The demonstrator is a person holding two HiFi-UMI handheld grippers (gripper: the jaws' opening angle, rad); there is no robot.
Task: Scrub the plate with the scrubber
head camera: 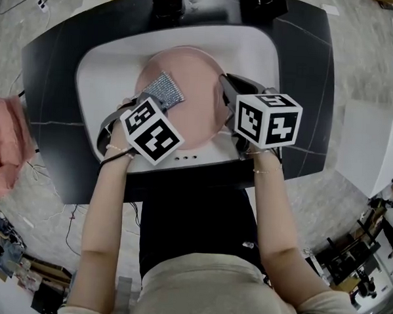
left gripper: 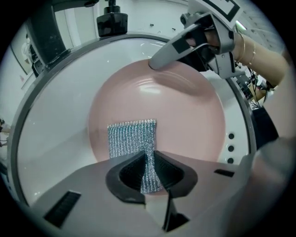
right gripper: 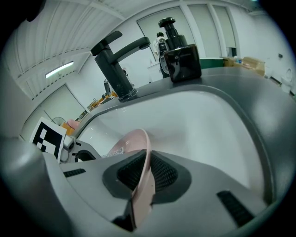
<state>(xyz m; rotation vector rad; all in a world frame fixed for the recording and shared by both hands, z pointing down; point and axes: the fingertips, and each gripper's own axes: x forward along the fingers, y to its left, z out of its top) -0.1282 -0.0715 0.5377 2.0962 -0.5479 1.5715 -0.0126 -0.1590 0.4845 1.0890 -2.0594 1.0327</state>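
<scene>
White sink (head camera: 89, 82) sits in a dark counter (head camera: 50, 66). Mid-frame, the left gripper (left gripper: 149, 159) pinches the scrubber (left gripper: 132, 136), which lies on the left half of the pink plate (left gripper: 185, 115). The right gripper (right gripper: 145, 163) clamps the plate's right rim. Beyond stands a black tap (right gripper: 118, 65).

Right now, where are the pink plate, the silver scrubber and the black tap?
pink plate (left gripper: 185, 115), left gripper view, bare centre
silver scrubber (left gripper: 132, 139), left gripper view, flat mesh
black tap (right gripper: 114, 71), right gripper view, upright stem

Near plate (head camera: 191, 71) rim behind left hand-held gripper (head camera: 155, 100)
</scene>
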